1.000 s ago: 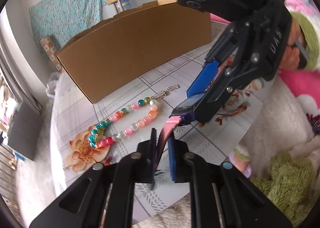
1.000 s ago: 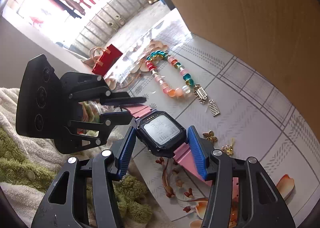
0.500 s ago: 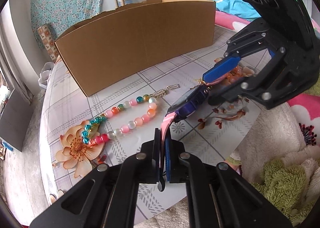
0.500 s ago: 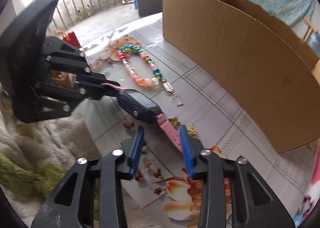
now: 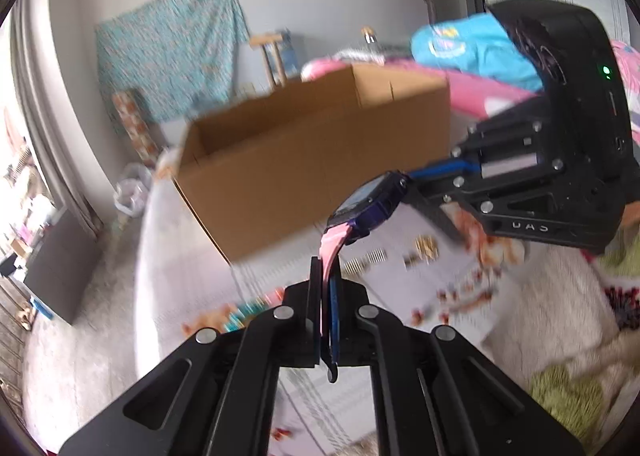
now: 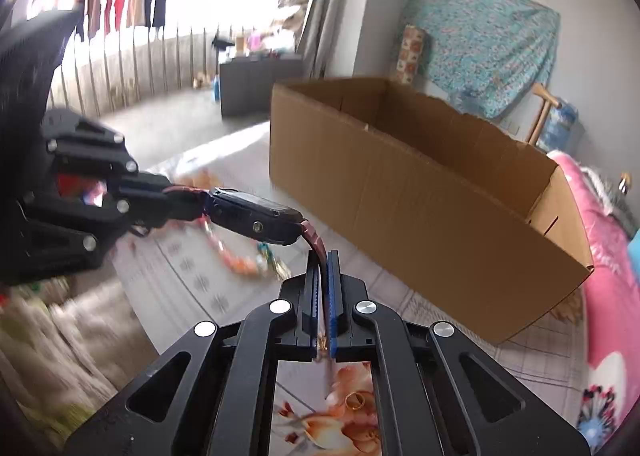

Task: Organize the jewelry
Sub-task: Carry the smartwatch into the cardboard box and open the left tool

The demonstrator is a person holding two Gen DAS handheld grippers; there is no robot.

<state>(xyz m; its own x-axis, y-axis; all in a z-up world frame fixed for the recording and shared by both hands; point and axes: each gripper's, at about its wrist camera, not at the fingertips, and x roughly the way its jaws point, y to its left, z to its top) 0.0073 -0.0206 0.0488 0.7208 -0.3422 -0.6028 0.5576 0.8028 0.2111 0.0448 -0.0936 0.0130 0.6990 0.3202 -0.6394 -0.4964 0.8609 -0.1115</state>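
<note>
A: Your left gripper (image 5: 325, 288) and right gripper (image 6: 323, 276) are each clamped tight on a pink strap end; the watch (image 5: 370, 200), glossy dark square case, hangs between them above the floral tablecloth (image 6: 192, 264), before the plain cardboard box (image 6: 420, 192).

B: Any writing?

A: Mirrored letters on your right gripper, unreadable. Beads (image 6: 236, 262) and gold bits (image 5: 424, 244) are blurred.

The left tool (image 5: 326, 288) rises from the bottom centre of its own view, fingers pinched together on a pink watch strap (image 5: 330, 252). The right tool (image 6: 323, 276) does likewise, clamped on the other strap end, and also appears at right in the left view.
</note>
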